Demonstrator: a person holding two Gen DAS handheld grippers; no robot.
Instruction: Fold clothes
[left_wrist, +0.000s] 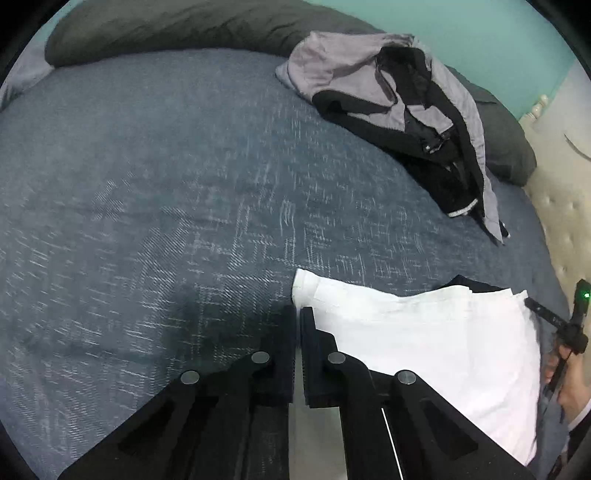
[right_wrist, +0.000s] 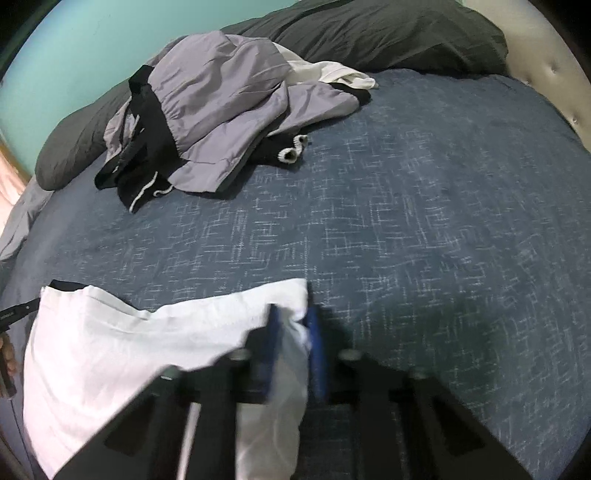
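Left wrist view: left hand-held gripper narrow, fingers nearly together, nothing between them, just beside the corner of a white garment lying flat on the blue bed. Grey-and-black jacket heaped near the dark pillows at the far edge.

Right wrist view: right hand-held gripper clamped on the white garment's corner, cloth pinched between blue fingers. Jacket crumpled beyond, well apart.

Black tool, silver pivot screws
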